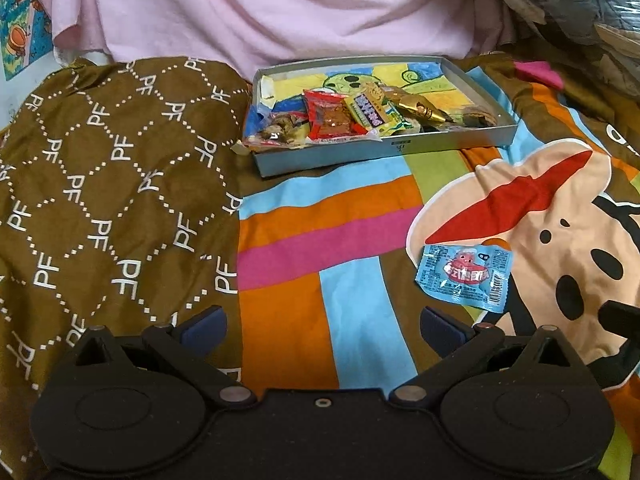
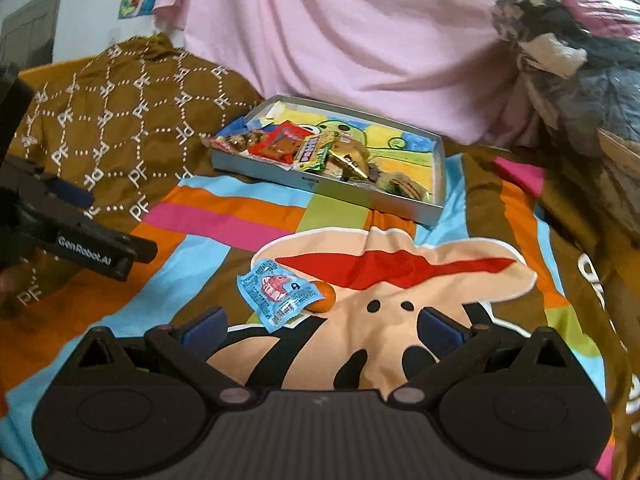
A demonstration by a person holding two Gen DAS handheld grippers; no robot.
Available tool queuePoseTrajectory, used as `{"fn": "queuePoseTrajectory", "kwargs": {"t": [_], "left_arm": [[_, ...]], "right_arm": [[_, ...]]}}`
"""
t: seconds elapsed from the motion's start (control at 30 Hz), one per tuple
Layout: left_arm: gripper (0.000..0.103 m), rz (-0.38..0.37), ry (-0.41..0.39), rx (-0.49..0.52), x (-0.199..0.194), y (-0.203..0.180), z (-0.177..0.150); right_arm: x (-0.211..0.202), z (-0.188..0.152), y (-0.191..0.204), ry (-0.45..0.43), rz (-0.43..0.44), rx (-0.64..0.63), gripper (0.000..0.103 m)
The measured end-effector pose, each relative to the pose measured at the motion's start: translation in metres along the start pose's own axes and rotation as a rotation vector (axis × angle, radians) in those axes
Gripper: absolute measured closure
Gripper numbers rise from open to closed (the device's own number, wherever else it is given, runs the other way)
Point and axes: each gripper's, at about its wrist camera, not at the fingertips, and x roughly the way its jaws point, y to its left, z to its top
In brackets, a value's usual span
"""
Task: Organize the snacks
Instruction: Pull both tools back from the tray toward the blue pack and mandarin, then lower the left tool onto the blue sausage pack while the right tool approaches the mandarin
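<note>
A grey shallow box (image 1: pixel 336 157) (image 2: pixel 352 196) with a colourful drawing inside holds several snack packets (image 1: pixel 340 118) (image 2: pixel 304 148) heaped along its near side. A light blue snack packet (image 1: pixel 466 274) (image 2: pixel 274 294) lies loose on the bedspread in front of the box, partly over a small orange round sweet (image 2: pixel 325 296). My left gripper (image 1: pixel 323 326) is open and empty, the blue packet ahead to its right. My right gripper (image 2: pixel 322 326) is open and empty, the blue packet just beyond its left finger (image 2: pixel 204 328). The left gripper also shows in the right wrist view (image 2: pixel 72 232).
A colourful cartoon bedspread (image 1: pixel 360 264) covers the surface. A brown patterned cloth (image 1: pixel 116 184) (image 2: pixel 132 120) lies at the left. A pink sheet (image 1: pixel 280 8) hangs behind the box. Plastic-wrapped bundles (image 2: pixel 580 52) stand at the right.
</note>
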Motion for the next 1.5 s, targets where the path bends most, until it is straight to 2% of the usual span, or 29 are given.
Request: {"fn": "queuePoseTrajectory", "kwargs": {"t": [0.17,0.3,0.53,0.67,0.83,1.03,1.3,1.4,1.5], "left_arm": [[0.001,-0.009,0.026,-0.022,0.019,0.000,0.004],[0.001,0.015,0.007,-0.032,0.032,0.000,0.008],[0.001,-0.010,0.018,-0.070,0.053,-0.003,0.014],[0.001,-0.030,0.038,-0.115,0.063,-0.004,0.014],[0.001,-0.053,0.066,-0.156,0.069,-0.002,0.012],[0.001,-0.071,0.083,-0.184,0.070,0.000,0.012],[0.001,-0.117,0.114,-0.196,0.073,-0.001,0.010],[0.001,-0.148,0.120,-0.201,0.079,-0.003,0.010],[0.001,-0.203,0.125,-0.202,0.088,-0.010,0.013]], "right_arm": [[0.024,0.000,-0.004,0.018,-0.006,-0.028,0.000],[0.041,0.002,-0.010,0.026,-0.030,-0.047,0.000],[0.080,-0.001,-0.016,0.042,-0.074,-0.168,0.000],[0.102,-0.005,-0.017,0.035,-0.142,-0.254,0.000],[0.125,-0.010,-0.015,0.067,-0.082,-0.271,0.000],[0.142,-0.013,0.013,0.031,-0.108,-0.386,0.000],[0.122,-0.015,0.051,-0.038,0.043,-0.489,0.000],[0.125,-0.016,0.054,-0.026,0.028,-0.510,0.000],[0.131,-0.014,0.046,0.011,0.004,-0.478,0.000]]}}
